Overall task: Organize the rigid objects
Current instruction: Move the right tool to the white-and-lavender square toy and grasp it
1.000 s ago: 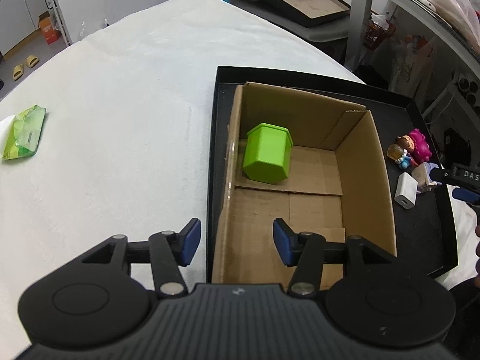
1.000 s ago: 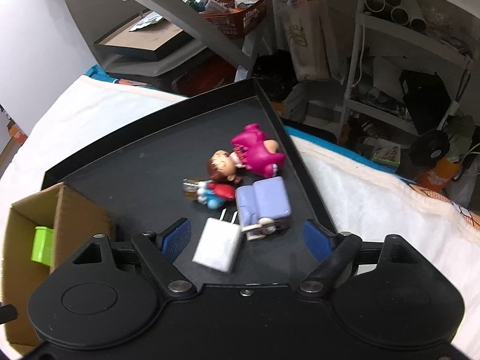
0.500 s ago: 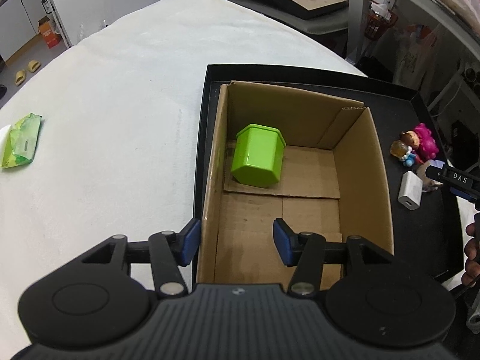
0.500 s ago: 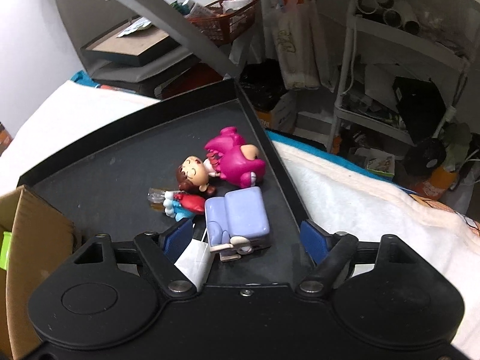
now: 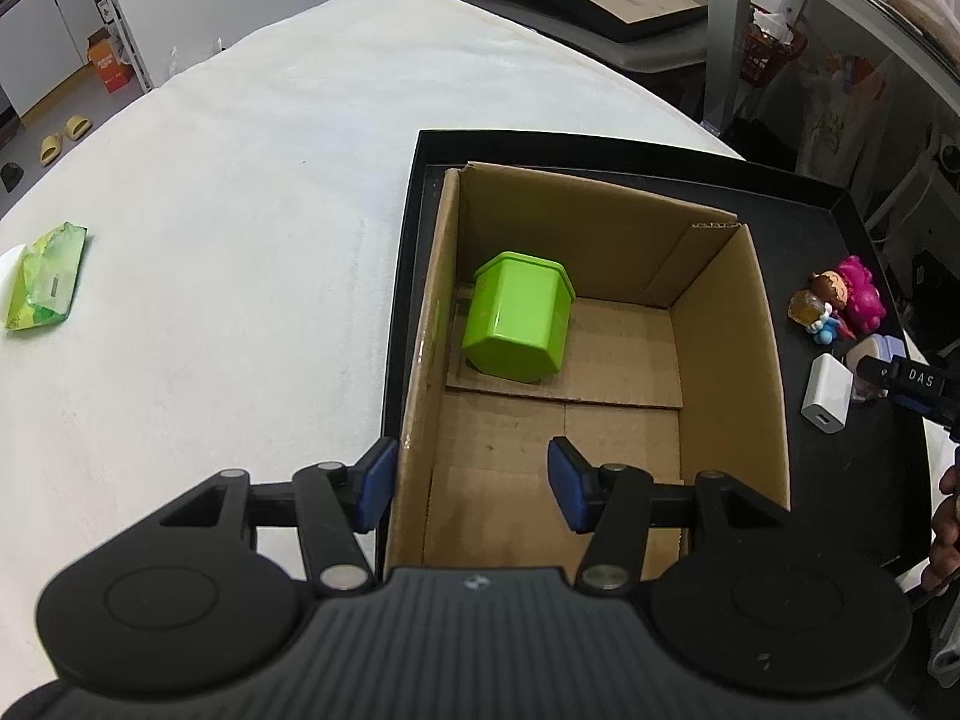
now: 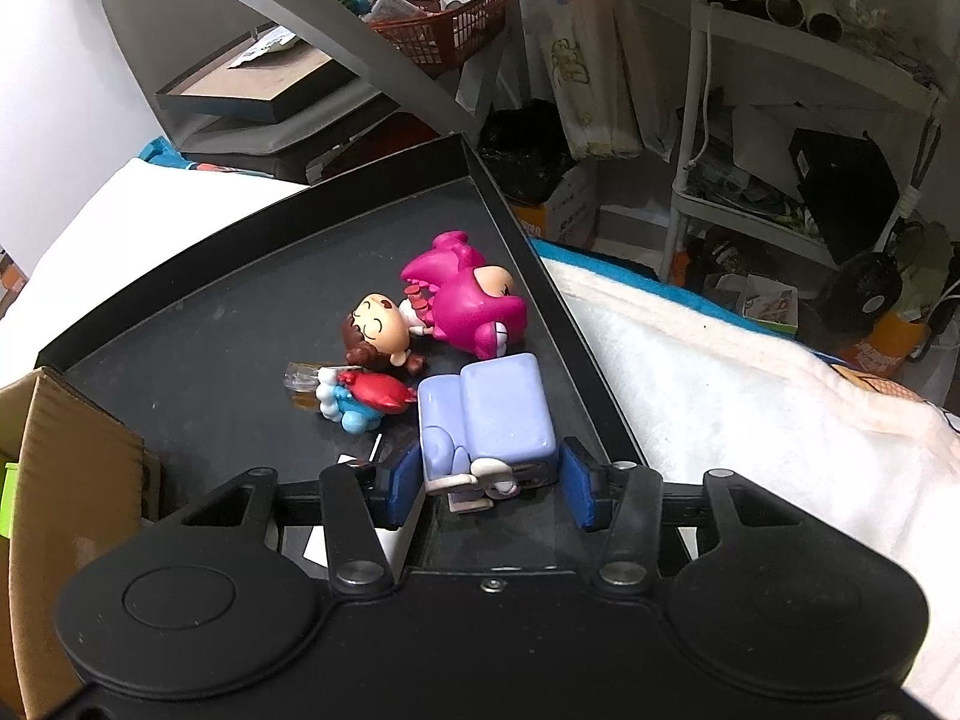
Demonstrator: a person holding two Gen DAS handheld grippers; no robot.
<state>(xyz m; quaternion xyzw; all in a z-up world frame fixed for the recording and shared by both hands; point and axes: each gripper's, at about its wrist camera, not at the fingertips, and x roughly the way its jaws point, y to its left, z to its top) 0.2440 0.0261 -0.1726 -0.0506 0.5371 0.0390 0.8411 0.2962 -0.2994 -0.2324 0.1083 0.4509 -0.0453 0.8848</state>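
Note:
A cardboard box [image 5: 732,324] stands in a black tray [image 5: 852,468] with a green lidded container [image 5: 516,324] lying inside it. My left gripper [image 5: 471,492] is open and straddles the box's near left wall. On the tray [image 6: 210,324] beside the box [image 6: 72,468] lie a lavender sofa toy [image 6: 489,420], a pink toy [image 6: 462,300], a doll figure [image 6: 378,330], a small red and blue figure [image 6: 366,396] and a white charger [image 6: 396,534]. My right gripper [image 6: 489,486] has its pads against both sides of the sofa toy, which rests on the tray.
The tray sits on a table under a white cloth [image 5: 240,210]; a green packet [image 5: 45,279] lies at its far left. Cluttered shelves [image 6: 780,120] and a red basket [image 6: 456,18] stand beyond the tray's rim. A hand [image 5: 945,516] shows at the right edge.
My right gripper slid forward over the charger and narrowed its jaws around the lavender sofa toy. The left gripper shifted left, so its fingers now straddle the box wall.

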